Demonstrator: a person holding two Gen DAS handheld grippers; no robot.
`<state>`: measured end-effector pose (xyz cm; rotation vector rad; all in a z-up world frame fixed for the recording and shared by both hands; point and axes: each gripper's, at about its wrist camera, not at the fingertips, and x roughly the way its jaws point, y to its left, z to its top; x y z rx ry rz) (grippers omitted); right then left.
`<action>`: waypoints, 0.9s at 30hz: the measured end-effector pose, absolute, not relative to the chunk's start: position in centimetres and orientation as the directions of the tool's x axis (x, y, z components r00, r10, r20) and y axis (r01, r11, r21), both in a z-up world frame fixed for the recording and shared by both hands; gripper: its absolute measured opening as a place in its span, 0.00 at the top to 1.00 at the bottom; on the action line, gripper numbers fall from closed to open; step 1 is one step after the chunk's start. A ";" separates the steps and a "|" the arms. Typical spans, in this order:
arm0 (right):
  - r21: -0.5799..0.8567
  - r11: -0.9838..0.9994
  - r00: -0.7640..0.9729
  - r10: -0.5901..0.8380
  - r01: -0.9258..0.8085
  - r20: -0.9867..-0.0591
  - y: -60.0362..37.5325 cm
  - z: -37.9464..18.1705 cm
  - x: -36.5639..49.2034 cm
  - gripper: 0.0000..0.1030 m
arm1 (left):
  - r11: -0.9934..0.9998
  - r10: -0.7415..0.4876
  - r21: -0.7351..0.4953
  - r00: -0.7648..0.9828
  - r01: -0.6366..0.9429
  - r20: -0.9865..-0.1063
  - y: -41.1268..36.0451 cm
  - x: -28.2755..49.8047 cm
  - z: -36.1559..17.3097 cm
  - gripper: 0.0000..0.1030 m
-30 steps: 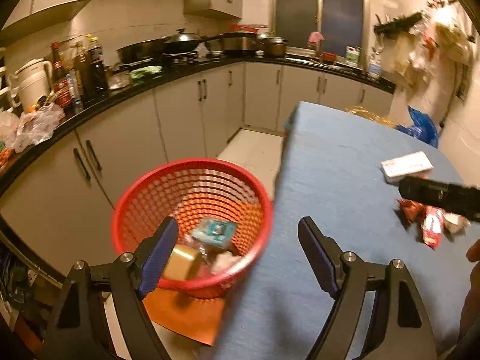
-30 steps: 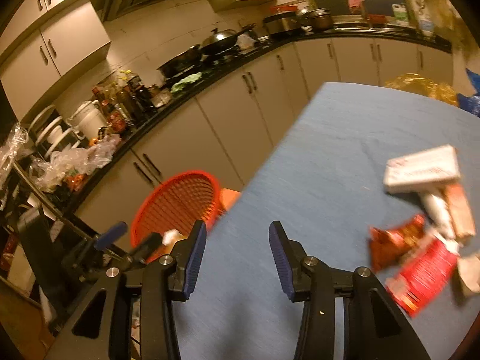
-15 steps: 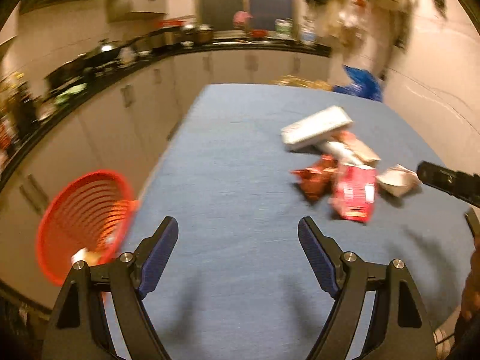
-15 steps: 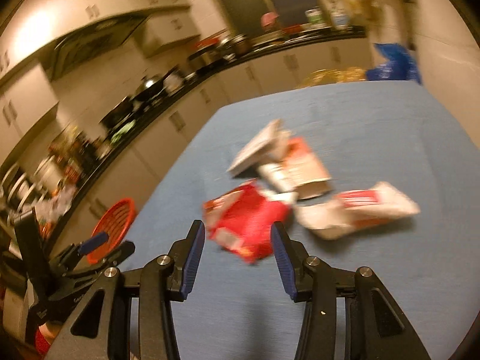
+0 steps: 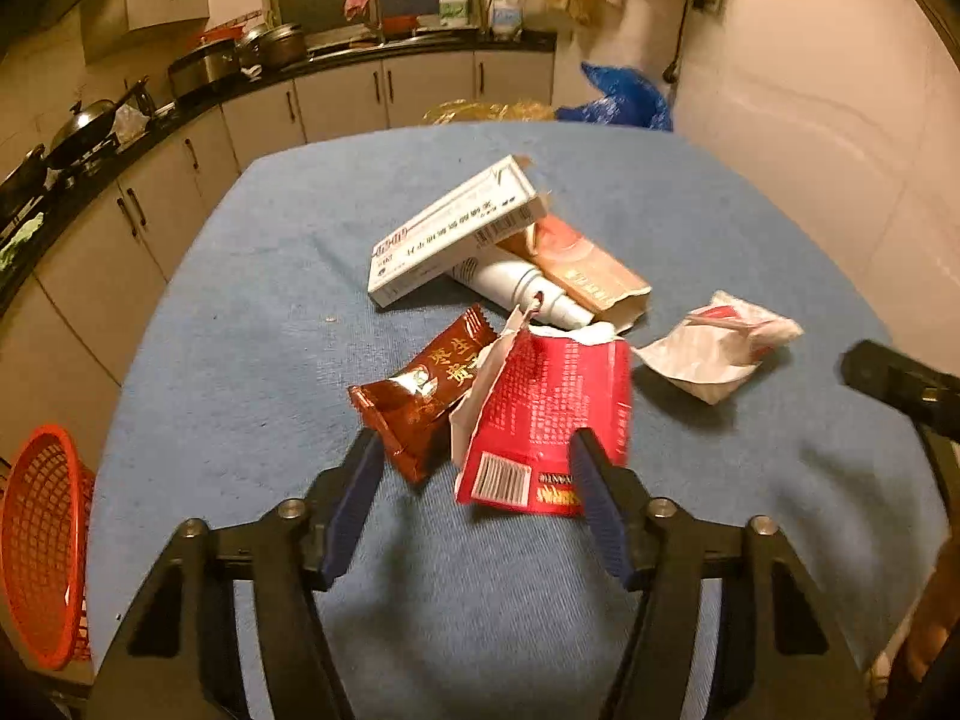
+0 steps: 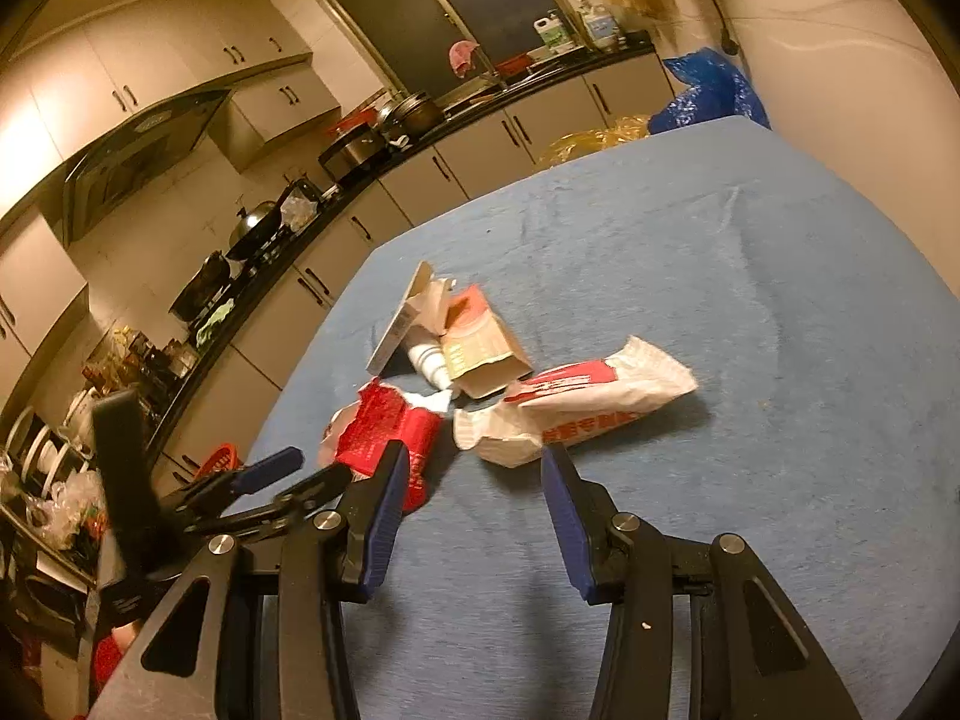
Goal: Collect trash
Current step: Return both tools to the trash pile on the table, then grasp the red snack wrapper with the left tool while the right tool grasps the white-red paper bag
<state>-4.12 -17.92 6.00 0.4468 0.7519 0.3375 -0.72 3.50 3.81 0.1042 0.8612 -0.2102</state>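
Left gripper (image 5: 474,498) jaws, just narrowing, are straddling the red wrapper (image 5: 540,420), seemingly not yet pinching. Right gripper (image 6: 474,498) is hovering spread and empty, just right of that wrapper, near white packet (image 6: 576,402).

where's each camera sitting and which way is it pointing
Left wrist: on the left gripper, looking down along its open fingers at the red wrapper; the right gripper's tip shows at right.
Right wrist: on the right gripper, open, facing the white wrapper; the left gripper shows at left.
Shared: blue table, trash pile, red basket.
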 end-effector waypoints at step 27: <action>0.630 0.766 0.592 0.451 0.126 -0.668 -21.4 2.1 1.5 0.39 | 0.964 -0.230 -0.065 0.684 0.258 -0.692 2.7 -2.6 4.8 0.95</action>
